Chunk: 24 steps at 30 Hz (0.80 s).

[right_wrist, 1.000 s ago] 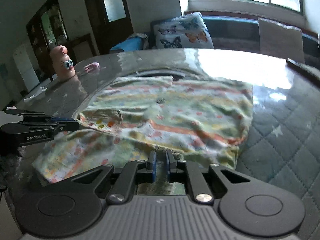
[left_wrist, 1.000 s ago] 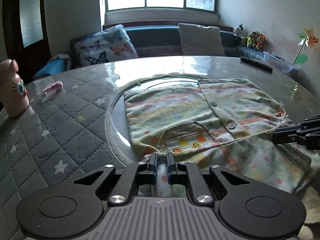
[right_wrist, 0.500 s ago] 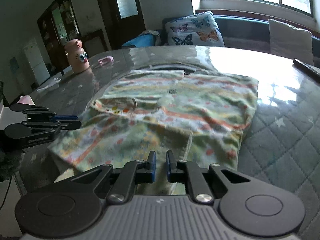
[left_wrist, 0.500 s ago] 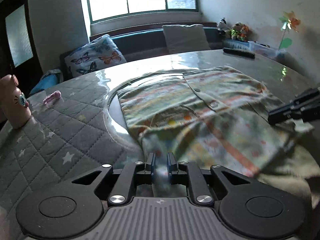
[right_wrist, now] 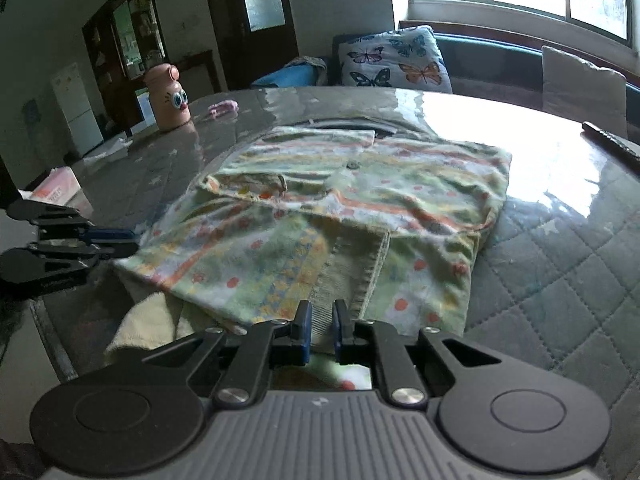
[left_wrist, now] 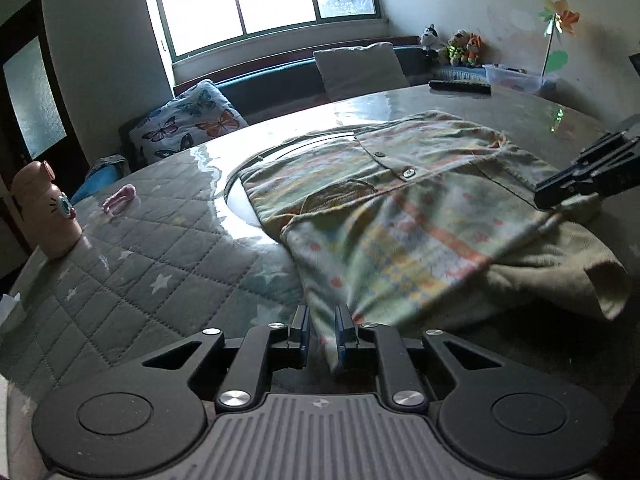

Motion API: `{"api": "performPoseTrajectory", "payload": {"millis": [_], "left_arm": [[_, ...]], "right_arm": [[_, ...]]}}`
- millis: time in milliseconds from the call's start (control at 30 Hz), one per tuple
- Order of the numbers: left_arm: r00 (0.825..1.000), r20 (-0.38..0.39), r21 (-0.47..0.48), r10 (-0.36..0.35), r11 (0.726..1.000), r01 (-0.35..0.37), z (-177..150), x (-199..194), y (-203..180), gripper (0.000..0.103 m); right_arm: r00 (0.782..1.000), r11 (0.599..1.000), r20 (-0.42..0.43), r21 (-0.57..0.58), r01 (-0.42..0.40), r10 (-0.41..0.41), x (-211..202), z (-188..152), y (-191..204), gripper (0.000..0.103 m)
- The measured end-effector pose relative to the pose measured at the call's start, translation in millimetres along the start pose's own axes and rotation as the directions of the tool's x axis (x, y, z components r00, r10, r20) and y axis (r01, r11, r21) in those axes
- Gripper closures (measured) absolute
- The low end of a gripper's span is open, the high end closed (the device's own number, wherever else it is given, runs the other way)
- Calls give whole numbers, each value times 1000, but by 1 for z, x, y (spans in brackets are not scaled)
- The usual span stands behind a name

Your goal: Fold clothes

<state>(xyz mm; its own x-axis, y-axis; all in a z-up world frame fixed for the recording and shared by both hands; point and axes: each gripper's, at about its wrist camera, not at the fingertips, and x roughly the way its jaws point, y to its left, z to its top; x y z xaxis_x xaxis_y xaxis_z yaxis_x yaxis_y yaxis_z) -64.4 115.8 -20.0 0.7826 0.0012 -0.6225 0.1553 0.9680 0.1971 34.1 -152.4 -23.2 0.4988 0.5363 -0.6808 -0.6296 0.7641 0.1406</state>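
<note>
Your left gripper pinches hem of patterned button shirt; your right gripper clamps same shirt's near edge. Shirt lies on quilted table cover, near part lifted.

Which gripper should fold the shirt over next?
Both, probably. The left gripper and right gripper each pinch a near corner of the shirt, its hem lifted off the table. Neither looks better placed; together they can carry it forward evenly.
</note>
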Motion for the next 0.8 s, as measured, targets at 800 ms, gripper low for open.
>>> {"api": "performPoseTrajectory", "payload": {"millis": [800], "left_arm": [[962, 136, 407, -238, 898, 164, 7, -14, -94, 54]], "right_arm": [[999, 984, -41, -178, 22, -30, -36, -20, 10, 72]]}}
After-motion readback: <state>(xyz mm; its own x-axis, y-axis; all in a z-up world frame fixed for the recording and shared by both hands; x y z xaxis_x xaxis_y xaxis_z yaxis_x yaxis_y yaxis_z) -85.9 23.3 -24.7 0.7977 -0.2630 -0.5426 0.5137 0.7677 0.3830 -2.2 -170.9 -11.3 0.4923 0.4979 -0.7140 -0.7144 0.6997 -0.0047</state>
